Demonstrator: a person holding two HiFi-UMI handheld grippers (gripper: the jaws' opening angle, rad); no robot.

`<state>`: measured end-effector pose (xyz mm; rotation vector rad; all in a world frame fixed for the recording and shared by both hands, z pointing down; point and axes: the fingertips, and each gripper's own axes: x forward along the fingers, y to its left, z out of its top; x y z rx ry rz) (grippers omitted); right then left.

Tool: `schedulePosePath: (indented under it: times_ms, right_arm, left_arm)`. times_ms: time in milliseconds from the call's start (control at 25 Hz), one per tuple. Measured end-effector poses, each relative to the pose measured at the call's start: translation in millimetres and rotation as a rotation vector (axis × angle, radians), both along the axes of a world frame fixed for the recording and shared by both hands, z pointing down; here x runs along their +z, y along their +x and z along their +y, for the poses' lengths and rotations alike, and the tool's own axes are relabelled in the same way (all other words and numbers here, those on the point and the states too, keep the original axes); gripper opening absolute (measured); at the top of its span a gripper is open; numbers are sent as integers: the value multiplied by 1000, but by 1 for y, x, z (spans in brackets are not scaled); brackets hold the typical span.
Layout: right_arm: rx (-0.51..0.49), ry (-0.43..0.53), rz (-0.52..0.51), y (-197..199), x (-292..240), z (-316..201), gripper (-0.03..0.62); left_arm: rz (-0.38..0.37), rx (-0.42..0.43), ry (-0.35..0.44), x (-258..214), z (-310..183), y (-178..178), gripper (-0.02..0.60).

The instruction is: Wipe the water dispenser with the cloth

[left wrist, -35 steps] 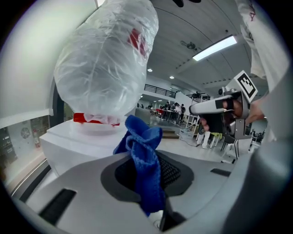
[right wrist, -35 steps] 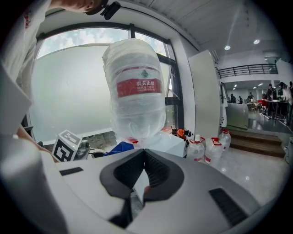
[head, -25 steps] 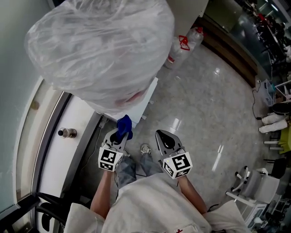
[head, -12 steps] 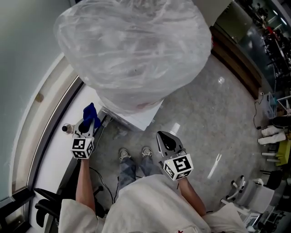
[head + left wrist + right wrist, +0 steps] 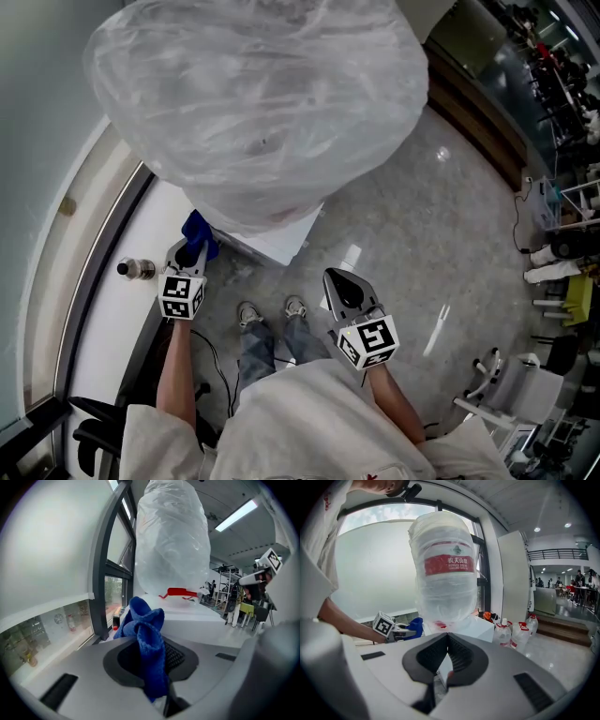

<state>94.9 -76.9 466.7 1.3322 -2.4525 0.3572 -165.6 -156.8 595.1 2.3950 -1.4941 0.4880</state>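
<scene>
- My left gripper (image 5: 190,249) is clamped on the blue cloth (image 5: 146,639), just beside the left corner of the white water dispenser (image 5: 281,246), below its plastic-wrapped bottle (image 5: 253,103).
- My right gripper (image 5: 343,284) hangs over the floor (image 5: 422,234), jaws together on nothing.

Plastic-wrapped large clear water bottle (image 5: 253,122) stands upright on the white box-shaped water dispenser (image 5: 278,246), close to the window wall. The white window ledge (image 5: 103,319) runs to the dispenser's left, and a small metal-capped bottle (image 5: 137,270) stands on it. The left gripper (image 5: 190,251) is at the dispenser's left corner, with the blue terry cloth (image 5: 199,228) between its jaws, at the top edge; contact not resolvable. The right gripper (image 5: 341,281) is well apart to the right, over the polished stone floor (image 5: 422,244). Clear red-capped spare water jugs (image 5: 513,637) stand on the floor beside the dispenser.
</scene>
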Motion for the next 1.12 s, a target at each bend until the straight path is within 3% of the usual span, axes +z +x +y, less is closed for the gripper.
schedulePosePath:
  times_ms: [400, 760, 1120]
  right_arm:
    - [-4, 10, -15, 10, -3, 12, 15]
    - [6, 9, -19, 22, -1, 14, 15]
    - [-13, 5, -22, 12, -1, 13, 15]
  left_arm:
    - [74, 91, 5, -8, 42, 85, 78]
    - [97, 239, 0, -10, 80, 161, 78]
    - [114, 303, -23, -6, 96, 189, 78]
